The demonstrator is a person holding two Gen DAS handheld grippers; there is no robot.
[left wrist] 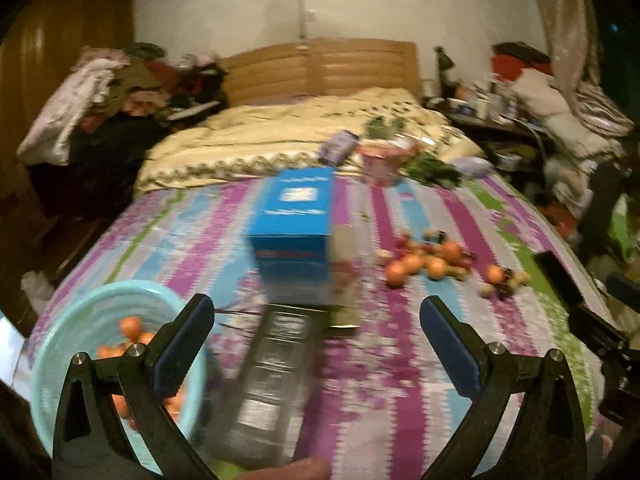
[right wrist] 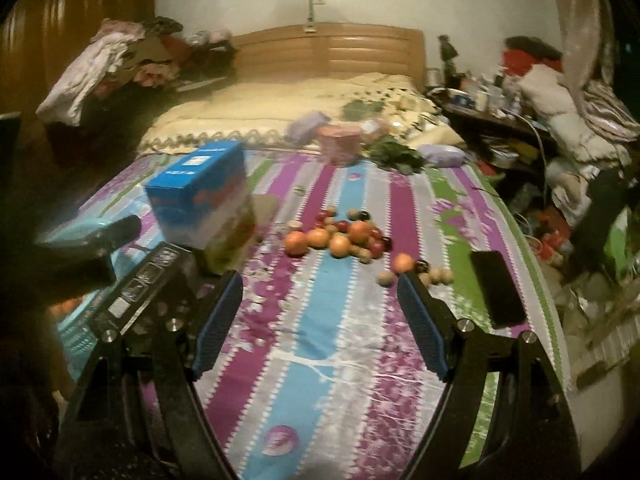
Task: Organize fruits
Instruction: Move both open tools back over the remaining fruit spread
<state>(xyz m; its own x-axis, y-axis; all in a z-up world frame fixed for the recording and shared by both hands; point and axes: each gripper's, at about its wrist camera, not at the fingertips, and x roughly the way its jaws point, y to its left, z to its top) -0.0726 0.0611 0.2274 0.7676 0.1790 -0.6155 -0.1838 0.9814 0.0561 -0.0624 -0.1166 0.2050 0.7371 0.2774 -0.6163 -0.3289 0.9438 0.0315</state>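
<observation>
1. Nearest, the left gripper point(left wrist: 316, 312) hangs with its jaws spread wide and nothing between them. Just beside its left finger sits a light blue bowl point(left wrist: 68, 320) already holding several oranges point(left wrist: 130, 326), so part of the sorting looks done.
2. The right gripper point(right wrist: 320, 284) is also spread apart and empty, hovering above the striped bedsheet point(right wrist: 312, 380).
3. A clear tray with compartments point(left wrist: 276, 364) lies ahead of the left gripper; it is blurred, and I cannot tell whether anything is in it.
4. Behind the tray stands a blue box point(left wrist: 294, 220).
5. Farther out, the main fruit pile point(right wrist: 340, 236) of oranges and small dark and pale fruits lies loose on the sheet, with a few strays point(right wrist: 416, 270) nearer the right gripper.
6. Judging by that, most of the fruit is left to move.
</observation>
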